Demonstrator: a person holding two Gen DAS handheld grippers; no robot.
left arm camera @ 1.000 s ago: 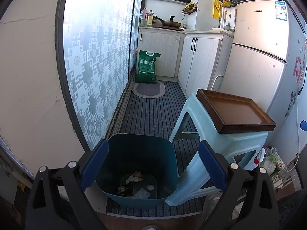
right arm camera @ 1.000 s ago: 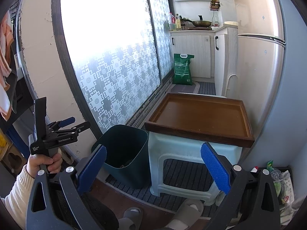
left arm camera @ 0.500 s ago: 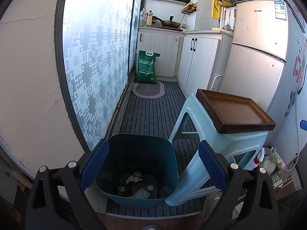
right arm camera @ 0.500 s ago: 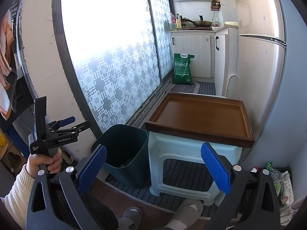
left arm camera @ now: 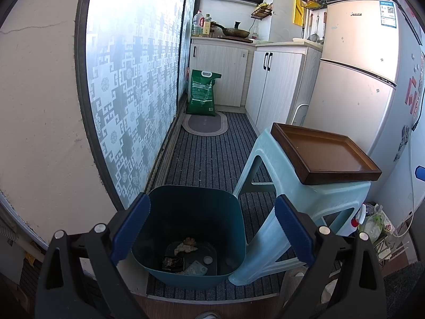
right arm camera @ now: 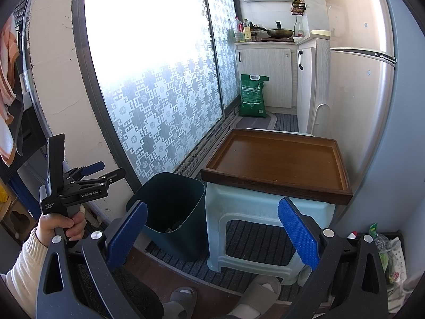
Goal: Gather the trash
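A dark teal trash bin (left arm camera: pixel 191 207) stands on the striped floor mat, also in the right wrist view (right arm camera: pixel 172 199). Several pieces of trash (left arm camera: pixel 186 255) lie at its bottom: crumpled paper, a wrapper, a small cap. A brown wooden tray (left arm camera: pixel 321 156) rests bare on a pale blue plastic stool (left arm camera: pixel 265 212); both show in the right wrist view, tray (right arm camera: pixel 279 162) and stool (right arm camera: pixel 255 212). My left gripper (left arm camera: pixel 209 228) is open and empty, just above the bin. My right gripper (right arm camera: pixel 209 234) is open and empty, in front of the stool. The left gripper (right arm camera: pixel 106 172) also shows there, hand-held.
A frosted patterned sliding door (left arm camera: pixel 132 79) runs along the left. A fridge (left arm camera: pixel 358 79) stands right of the stool. A green bag (left arm camera: pixel 202 90) and white cabinets (left arm camera: pixel 271 79) are at the far end. Bags and a spray bottle (left arm camera: pixel 372 223) lie by the fridge. Slippered feet (right arm camera: pixel 255 292) are below.
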